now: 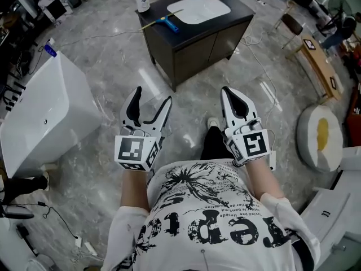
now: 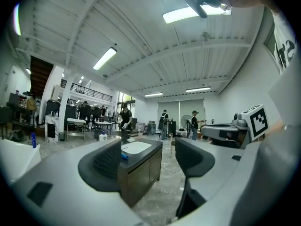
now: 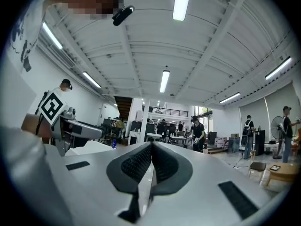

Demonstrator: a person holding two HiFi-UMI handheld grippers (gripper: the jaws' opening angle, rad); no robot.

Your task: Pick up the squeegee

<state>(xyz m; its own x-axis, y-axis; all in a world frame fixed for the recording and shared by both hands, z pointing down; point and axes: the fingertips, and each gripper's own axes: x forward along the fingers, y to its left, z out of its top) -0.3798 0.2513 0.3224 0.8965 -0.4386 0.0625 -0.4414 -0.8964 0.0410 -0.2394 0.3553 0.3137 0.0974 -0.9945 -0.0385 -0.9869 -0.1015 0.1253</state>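
The squeegee (image 1: 167, 22), with a blue handle and a yellow-edged blade, lies on the dark vanity cabinet (image 1: 194, 41) to the left of its white sink basin (image 1: 198, 8). In the left gripper view its blue handle (image 2: 123, 156) shows on the cabinet top, just right of the left jaw. My left gripper (image 1: 150, 106) hangs over the floor well short of the cabinet, its jaws spread with nothing between them. My right gripper (image 1: 238, 101) is beside it at the same distance, with its pads (image 3: 151, 166) pressed together on nothing.
A white bathtub (image 1: 39, 114) stands at the left, with a blue bottle (image 1: 50, 50) on its rim. A soap bottle (image 1: 142, 0) stands on the cabinet's far left corner. A wooden bench (image 1: 317, 65) and a round white-and-yellow object (image 1: 320, 137) are at the right. Cables cross the marble floor.
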